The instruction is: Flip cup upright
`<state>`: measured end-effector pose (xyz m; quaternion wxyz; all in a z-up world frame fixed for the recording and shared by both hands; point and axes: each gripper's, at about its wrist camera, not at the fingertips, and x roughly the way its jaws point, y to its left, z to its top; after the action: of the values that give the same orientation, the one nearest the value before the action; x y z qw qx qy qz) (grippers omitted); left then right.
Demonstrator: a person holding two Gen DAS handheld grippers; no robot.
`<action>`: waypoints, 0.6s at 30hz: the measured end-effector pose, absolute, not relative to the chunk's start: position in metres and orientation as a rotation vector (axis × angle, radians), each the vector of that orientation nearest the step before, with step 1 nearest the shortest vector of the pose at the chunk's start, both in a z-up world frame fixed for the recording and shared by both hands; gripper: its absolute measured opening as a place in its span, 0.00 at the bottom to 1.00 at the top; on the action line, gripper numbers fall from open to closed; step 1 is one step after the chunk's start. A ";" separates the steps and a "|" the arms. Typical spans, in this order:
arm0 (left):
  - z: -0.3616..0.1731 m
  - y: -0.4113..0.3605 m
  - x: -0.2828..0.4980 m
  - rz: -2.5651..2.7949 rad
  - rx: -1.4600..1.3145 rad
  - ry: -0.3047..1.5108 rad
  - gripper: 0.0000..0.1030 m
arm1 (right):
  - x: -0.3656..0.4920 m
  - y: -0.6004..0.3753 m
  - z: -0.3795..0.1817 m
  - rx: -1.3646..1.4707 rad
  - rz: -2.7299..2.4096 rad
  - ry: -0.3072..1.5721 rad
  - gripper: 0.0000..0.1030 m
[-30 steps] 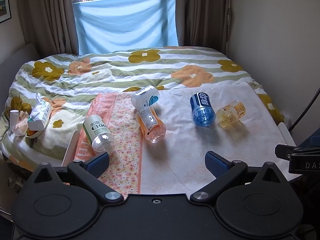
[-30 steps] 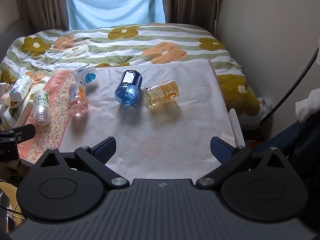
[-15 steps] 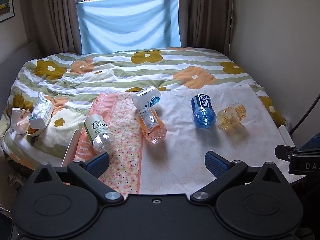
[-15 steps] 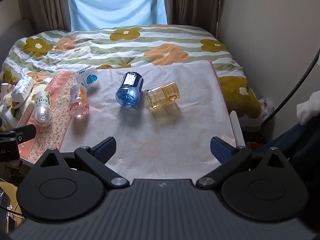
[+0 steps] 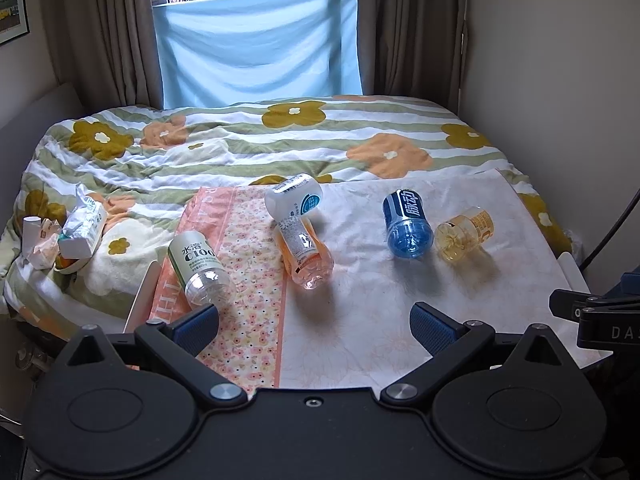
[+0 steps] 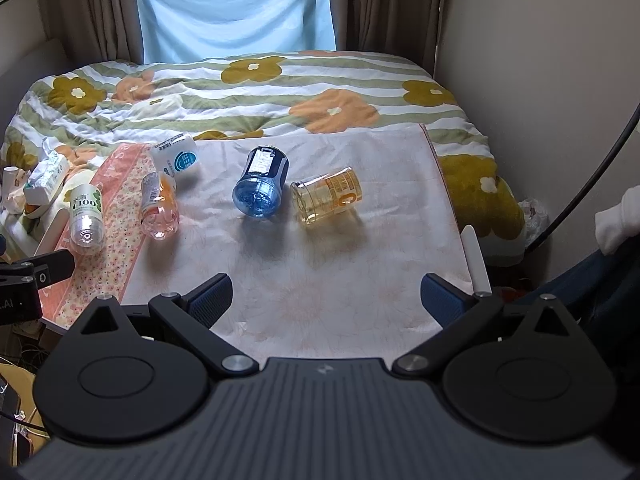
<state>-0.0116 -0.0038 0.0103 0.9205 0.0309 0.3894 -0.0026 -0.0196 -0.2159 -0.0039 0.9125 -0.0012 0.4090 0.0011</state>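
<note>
Several cut-bottle cups lie on their sides on a cloth-covered board [image 5: 360, 320] on the bed. From left to right: a clear green-labelled cup [image 5: 198, 266] [image 6: 85, 216], an orange cup [image 5: 305, 254] [image 6: 158, 208], a white cup [image 5: 294, 200] [image 6: 176, 157], a blue cup [image 5: 406, 218] [image 6: 261, 188] and a yellow cup [image 5: 464, 230] [image 6: 326, 196]. My left gripper [image 5: 314, 324] is open and empty, just short of the orange cup. My right gripper [image 6: 326, 298] is open and empty, short of the blue and yellow cups.
A flowered quilt [image 5: 280, 136] covers the bed behind the board. A tissue pack [image 5: 82, 224] and small clutter sit at the left edge. A wall [image 5: 560, 80] runs along the right. Curtains and a window stand at the back.
Both views have tilted up and moved slightly nearer, so the cups sit lower in the frames. The cups themselves have not moved. Both grippers stay open.
</note>
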 end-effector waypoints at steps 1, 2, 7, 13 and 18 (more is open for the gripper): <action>0.010 -0.004 -0.012 -0.005 0.063 0.800 1.00 | -0.020 -0.216 -0.004 -0.001 0.003 0.843 1.00; 0.010 -0.004 -0.012 -0.005 0.063 0.800 1.00 | -0.020 -0.216 -0.004 -0.001 0.003 0.844 1.00; 0.010 -0.004 -0.010 -0.006 0.062 0.804 1.00 | -0.019 -0.215 -0.004 -0.001 0.004 0.844 1.00; 0.010 -0.003 -0.009 -0.005 0.060 0.803 1.00 | -0.018 -0.215 -0.004 -0.001 0.006 0.845 1.00; 0.009 0.000 -0.005 -0.004 0.054 0.806 1.00 | -0.017 -0.214 -0.004 -0.006 0.003 0.850 1.00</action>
<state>-0.0049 -0.0003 0.0093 0.9196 0.0264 0.3919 -0.0019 -0.0165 -0.2138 -0.0038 0.9110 -0.0030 0.4124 0.0013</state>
